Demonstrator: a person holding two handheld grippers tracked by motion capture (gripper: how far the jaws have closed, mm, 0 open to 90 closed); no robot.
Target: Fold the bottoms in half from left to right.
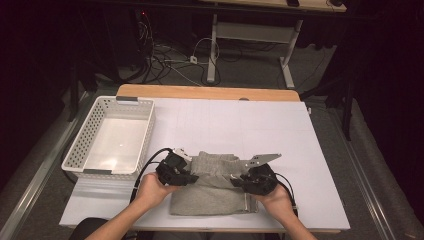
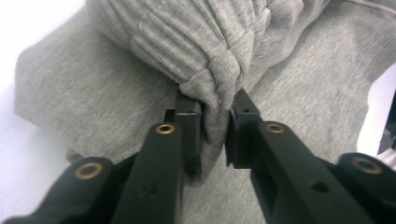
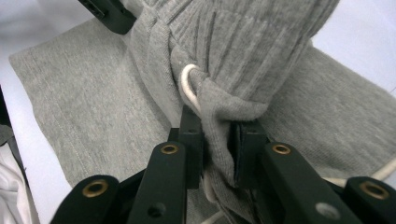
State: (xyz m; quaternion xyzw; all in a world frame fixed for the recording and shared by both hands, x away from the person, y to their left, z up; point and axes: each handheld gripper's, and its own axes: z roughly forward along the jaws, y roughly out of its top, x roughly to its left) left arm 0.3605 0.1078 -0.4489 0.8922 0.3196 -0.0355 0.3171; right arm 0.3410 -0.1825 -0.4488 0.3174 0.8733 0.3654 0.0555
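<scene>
Folding in progress: the grey garment (image 1: 212, 192) lies on the table (image 1: 300, 150) to the right of the white basket (image 1: 112, 140), its body flat. The left gripper (image 2: 215, 126) and right gripper (image 3: 219, 140) are each clamped on the ribbed band, lifted mid-fold. The drawstring (image 3: 189, 88) hangs loose. Remaining, by judgement: complete fold, then probably place in basket

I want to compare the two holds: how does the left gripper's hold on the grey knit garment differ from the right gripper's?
The left gripper holds a ribbed fold of the grey knit garment; the right gripper holds a fold with a white drawstring beside its jaw. In the high view, left holds the garment's left side, right its right. Both hold fabric between black jaws.
</scene>
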